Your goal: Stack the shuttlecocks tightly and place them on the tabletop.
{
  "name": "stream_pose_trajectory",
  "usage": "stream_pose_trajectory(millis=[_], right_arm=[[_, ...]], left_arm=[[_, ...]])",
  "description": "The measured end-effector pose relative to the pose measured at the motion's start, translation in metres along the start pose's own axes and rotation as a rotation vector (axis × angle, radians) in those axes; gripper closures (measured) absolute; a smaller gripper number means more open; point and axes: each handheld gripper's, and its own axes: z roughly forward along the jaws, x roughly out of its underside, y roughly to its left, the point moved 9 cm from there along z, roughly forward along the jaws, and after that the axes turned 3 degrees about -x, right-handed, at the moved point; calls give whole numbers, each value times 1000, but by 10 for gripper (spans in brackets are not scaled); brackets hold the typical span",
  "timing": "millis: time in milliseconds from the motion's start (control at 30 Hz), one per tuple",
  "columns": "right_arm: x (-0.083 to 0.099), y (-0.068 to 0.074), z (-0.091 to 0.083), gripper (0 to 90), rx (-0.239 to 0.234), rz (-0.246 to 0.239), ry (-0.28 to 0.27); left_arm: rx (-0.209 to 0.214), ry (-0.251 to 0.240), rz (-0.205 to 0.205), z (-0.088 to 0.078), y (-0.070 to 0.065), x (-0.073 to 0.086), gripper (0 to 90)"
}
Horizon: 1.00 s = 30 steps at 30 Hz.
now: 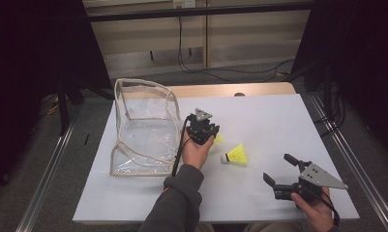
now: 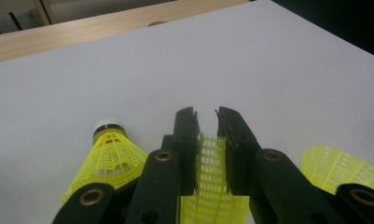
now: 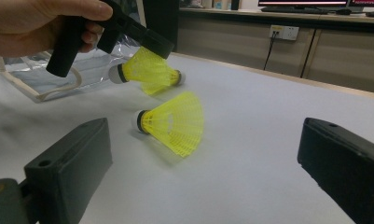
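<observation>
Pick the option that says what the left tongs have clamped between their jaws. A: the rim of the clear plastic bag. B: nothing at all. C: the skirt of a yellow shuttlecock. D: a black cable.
C: in the left gripper view the left tongs are pinched on the yellow mesh skirt of a shuttlecock; the right gripper view shows that shuttlecock held off the table.

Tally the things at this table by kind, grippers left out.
Yellow shuttlecocks: 3
Clear bag: 1
Total: 4
</observation>
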Motion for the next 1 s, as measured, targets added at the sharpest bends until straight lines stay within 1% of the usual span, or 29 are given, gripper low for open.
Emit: stream_pose_trajectory(millis=[67,200,300,333,400,467,567,633,667,800,867,900,1000], right_arm=[[0,0,0,24,-1,1,1],[0,0,0,24,-1,1,1],[0,0,0,24,0,-1,1],[0,0,0,24,-1,1,2],[0,0,0,24,0,1,1],[0,0,0,24,1,-2,3],[0,0,0,24,0,-3,1],[1,0,0,24,-1,-1,2],[1,0,0,24,-1,-2,2],[1,0,0,24,-1,-1,2],[1,0,0,24,-1,-2,1],[1,0,0,24,-1,-2,2],[1,-1,0,24,1,-2,1]], left_arm=[[1,3,1,1,1,0,777],[-6,-3,21,2,4,-1,774],[-9,-4,22,3,5,-1,774],[-5,-3,18,4,5,0,774],[-4,-6,31,5,4,0,773],[-4,-6,34,6,4,1,762],[-8,1,40,7,4,3,747],[-12,8,55,7,4,4,738],[-10,9,52,7,3,4,730],[-10,28,71,7,2,7,708],[-6,37,71,7,0,9,697],[-5,46,78,6,0,10,693],[-4,53,87,4,-1,12,683]])
